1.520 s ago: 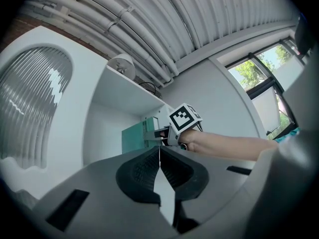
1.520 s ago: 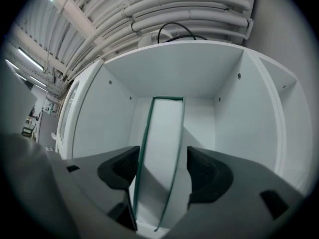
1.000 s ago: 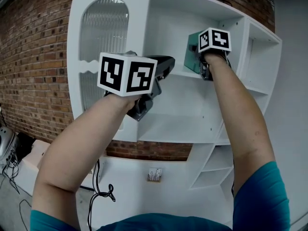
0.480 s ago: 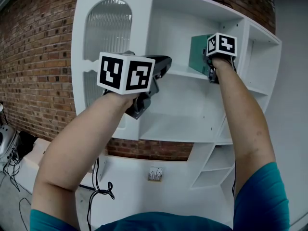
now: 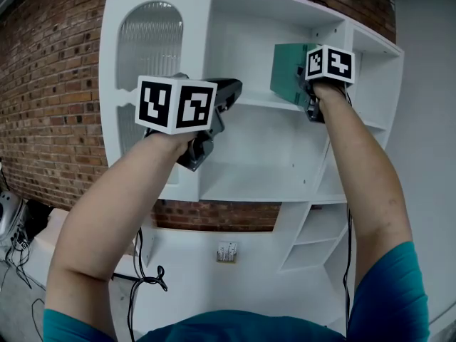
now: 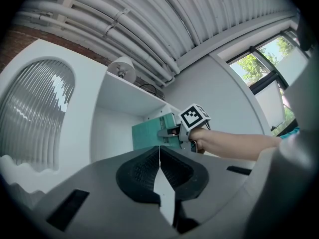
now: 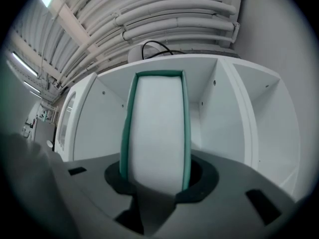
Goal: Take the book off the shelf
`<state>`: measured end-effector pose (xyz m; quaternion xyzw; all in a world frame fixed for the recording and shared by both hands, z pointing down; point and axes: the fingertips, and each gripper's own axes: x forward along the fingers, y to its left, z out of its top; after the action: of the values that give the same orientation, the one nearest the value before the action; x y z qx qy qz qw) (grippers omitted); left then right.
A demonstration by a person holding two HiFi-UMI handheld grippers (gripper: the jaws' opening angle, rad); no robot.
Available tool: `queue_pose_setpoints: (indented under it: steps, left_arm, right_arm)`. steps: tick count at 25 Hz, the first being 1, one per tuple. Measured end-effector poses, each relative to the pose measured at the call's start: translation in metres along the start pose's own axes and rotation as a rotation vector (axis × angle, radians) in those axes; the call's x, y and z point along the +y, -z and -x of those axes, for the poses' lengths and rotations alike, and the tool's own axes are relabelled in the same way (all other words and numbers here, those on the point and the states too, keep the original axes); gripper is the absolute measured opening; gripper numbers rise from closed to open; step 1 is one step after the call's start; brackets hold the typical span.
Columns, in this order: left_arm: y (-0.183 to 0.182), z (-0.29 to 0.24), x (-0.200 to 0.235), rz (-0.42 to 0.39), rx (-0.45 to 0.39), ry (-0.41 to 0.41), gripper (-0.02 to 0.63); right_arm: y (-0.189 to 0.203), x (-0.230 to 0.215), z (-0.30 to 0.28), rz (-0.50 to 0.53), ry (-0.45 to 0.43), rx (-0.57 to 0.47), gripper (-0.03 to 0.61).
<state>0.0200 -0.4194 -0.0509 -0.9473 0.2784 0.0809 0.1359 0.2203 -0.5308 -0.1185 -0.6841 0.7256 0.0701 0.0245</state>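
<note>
A teal book (image 5: 288, 73) with white page edges (image 7: 157, 128) stands upright on the upper shelf board (image 5: 267, 104) of the white shelf unit. My right gripper (image 5: 303, 95) is shut on it: its jaws have just been closing around it, and in the right gripper view the pads press both covers at the book's lower end (image 7: 154, 176). The left gripper view shows the book (image 6: 148, 133) with the right gripper (image 6: 172, 132) on its near edge. My left gripper (image 5: 235, 91) hangs shut and empty in front of the shelf, left of the book, pads together (image 6: 159, 153).
The white shelf unit (image 5: 249, 187) has open compartments, a ribbed glass door (image 5: 146, 41) at left and narrow side shelves (image 5: 370, 84) at right. A round white object (image 6: 122, 69) sits on its top. A brick wall (image 5: 50, 84) lies behind; cables (image 5: 146, 276) hang below.
My right gripper has closed on the teal book and drawn it a little outward from the compartment. The left gripper has stayed about where it was.
</note>
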Motion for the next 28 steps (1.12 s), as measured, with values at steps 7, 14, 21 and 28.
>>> queue_pose_setpoints:
  steps: [7,14,21,28]
  left_arm:
    - [-0.002,0.009,-0.006,-0.001,-0.011,-0.002,0.020]
    - [-0.003,0.030,-0.012,0.003,-0.034,-0.003,0.020]
    - [0.009,0.052,-0.022,0.008,-0.038,-0.005,0.020]
    - [0.061,0.077,-0.045,0.010,-0.028,-0.010,0.020]
  right_arm:
    - [-0.004,0.013,0.044,0.002,-0.092,-0.053,0.161]
    - [-0.013,0.025,0.109,-0.009,-0.200,-0.146,0.161]
    - [-0.010,0.032,0.167,-0.023,-0.285,-0.217,0.161]
    - [0.049,0.024,0.224,-0.067,-0.361,-0.280,0.161]
